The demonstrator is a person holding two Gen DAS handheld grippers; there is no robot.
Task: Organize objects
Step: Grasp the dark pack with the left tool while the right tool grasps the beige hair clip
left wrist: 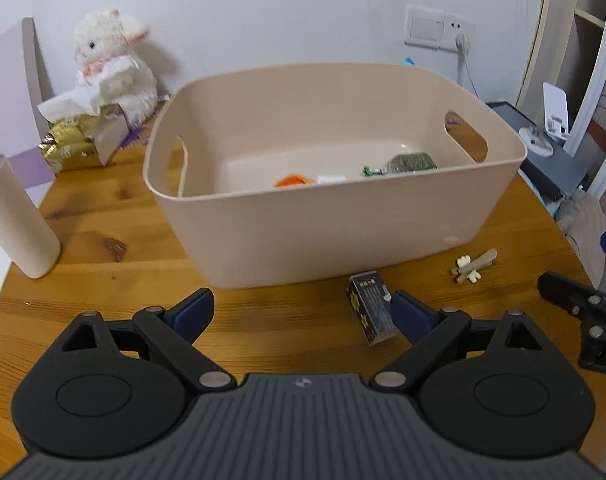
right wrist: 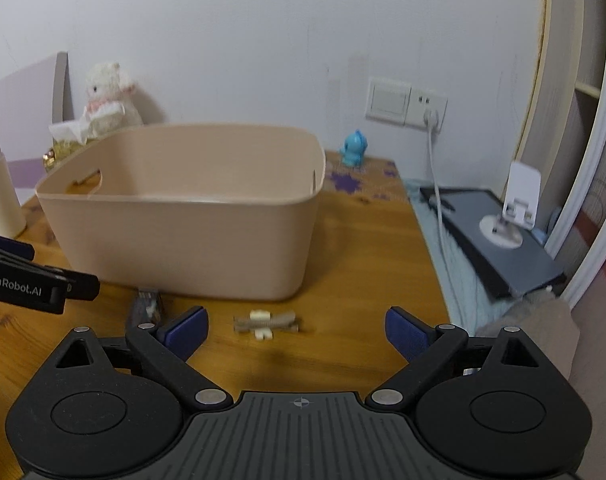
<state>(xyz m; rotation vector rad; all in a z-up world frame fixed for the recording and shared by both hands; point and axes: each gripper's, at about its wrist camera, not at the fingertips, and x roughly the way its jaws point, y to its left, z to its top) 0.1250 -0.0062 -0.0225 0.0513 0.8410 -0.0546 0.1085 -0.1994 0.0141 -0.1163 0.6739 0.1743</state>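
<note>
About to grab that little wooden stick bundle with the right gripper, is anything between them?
Nothing visible. The right gripper is open, with only bare wooden table between it and the small wooden stick bundle. The small dark box lies off to the left.

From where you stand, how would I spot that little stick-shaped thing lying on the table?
Find the big beige tub in the middle of the wooden table. Two small things lie just in front of it: a dark printed box and, to its right, the stick bundle. It alone is pale brown, with small white pieces across it.
</note>
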